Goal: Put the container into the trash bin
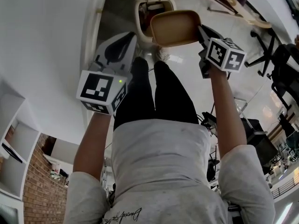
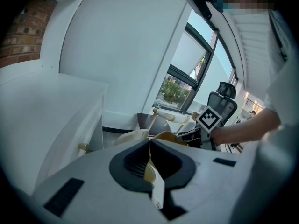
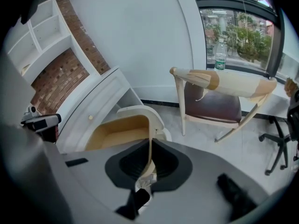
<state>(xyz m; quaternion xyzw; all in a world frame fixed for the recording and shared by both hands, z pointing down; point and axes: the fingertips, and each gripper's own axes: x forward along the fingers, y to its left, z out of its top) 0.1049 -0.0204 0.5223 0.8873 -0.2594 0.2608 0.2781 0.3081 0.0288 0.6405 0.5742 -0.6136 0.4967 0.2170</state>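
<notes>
A shallow tan container (image 1: 175,28) hangs between my two grippers, above my legs. The left gripper (image 1: 134,40) is shut on its left rim; in the left gripper view that thin tan rim (image 2: 150,168) stands pinched between the jaws (image 2: 149,146). The right gripper (image 1: 201,30) is shut on the right rim, and in the right gripper view the container's inside (image 3: 117,129) spreads out to the left of the closed jaws (image 3: 151,146). The white trash bin (image 1: 144,9) stands on the floor just beyond the container, and its rounded rim (image 3: 140,111) shows right behind the container.
A white curved cabinet (image 3: 100,94) stands left of the bin. A wooden chair with a dark red seat (image 3: 219,101) is to the bin's right, a bottle (image 3: 220,59) on the sill behind it. Office chairs (image 1: 268,45) stand farther right.
</notes>
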